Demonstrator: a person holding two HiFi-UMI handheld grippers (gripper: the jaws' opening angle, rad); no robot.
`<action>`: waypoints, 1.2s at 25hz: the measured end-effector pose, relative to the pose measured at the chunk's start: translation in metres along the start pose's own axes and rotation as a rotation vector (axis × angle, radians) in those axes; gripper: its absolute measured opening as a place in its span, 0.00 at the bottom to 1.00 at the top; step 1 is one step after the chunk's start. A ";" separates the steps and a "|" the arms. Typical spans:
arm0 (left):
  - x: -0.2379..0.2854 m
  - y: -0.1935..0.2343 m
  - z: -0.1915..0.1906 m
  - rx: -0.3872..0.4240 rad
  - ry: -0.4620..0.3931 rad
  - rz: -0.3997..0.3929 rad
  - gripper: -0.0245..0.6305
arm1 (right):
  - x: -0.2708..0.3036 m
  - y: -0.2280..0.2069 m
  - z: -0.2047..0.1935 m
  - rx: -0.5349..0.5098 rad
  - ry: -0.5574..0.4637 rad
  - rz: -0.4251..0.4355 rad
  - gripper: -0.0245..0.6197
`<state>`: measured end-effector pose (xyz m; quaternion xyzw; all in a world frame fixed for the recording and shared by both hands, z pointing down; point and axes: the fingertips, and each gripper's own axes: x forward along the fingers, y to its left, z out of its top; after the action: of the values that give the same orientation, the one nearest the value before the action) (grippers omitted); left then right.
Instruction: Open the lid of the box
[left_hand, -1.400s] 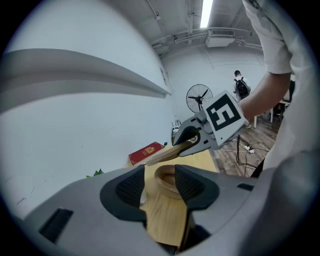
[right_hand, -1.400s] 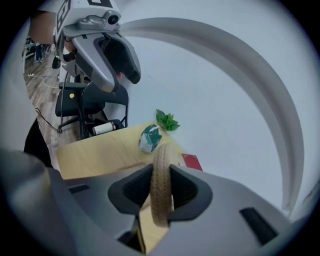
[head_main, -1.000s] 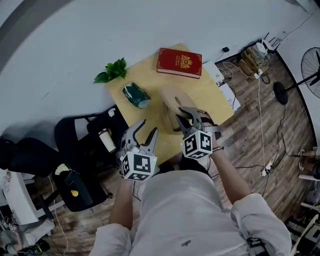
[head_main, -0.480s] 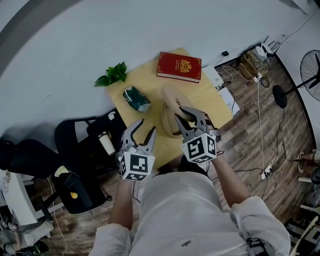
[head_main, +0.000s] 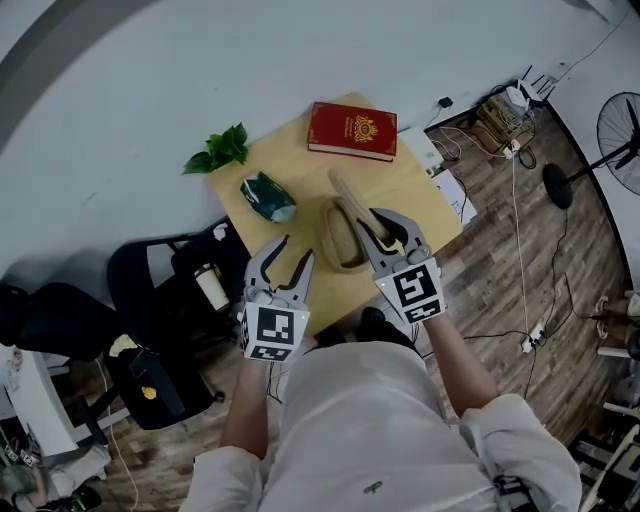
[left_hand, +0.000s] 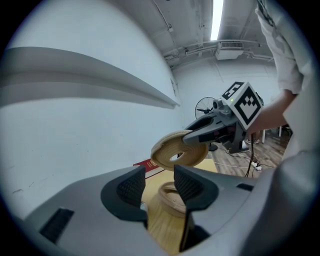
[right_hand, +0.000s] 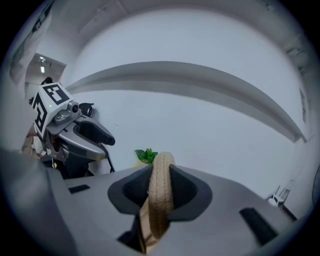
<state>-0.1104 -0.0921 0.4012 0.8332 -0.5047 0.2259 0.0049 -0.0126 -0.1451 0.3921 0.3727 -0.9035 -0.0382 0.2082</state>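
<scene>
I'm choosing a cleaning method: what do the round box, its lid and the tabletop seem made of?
Lid: looks like coiled rope or straw, matte tan; stitched ridges show along its edge. Box: apparently the same coiled weave. Tabletop: pale wood or laminate, smooth; grain too faint to tell.

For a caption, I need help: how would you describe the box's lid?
On the light wooden table, near the red book, stands a round woven box. Its lid is the woven disc tilted on edge above it; alone among its neighbours, it is off the table, clamped in the right gripper.
</scene>
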 end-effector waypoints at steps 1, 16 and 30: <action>0.000 -0.001 0.001 -0.010 -0.005 -0.004 0.31 | -0.002 -0.001 -0.002 0.035 -0.004 0.001 0.17; 0.006 -0.011 0.003 -0.163 -0.047 -0.061 0.26 | -0.020 -0.012 -0.019 0.289 -0.038 -0.026 0.17; 0.005 -0.009 0.002 -0.308 -0.104 -0.072 0.11 | -0.028 -0.010 -0.025 0.351 -0.044 -0.024 0.17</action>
<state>-0.0999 -0.0922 0.4038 0.8507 -0.5028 0.1022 0.1144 0.0218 -0.1305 0.4032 0.4131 -0.8961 0.1097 0.1194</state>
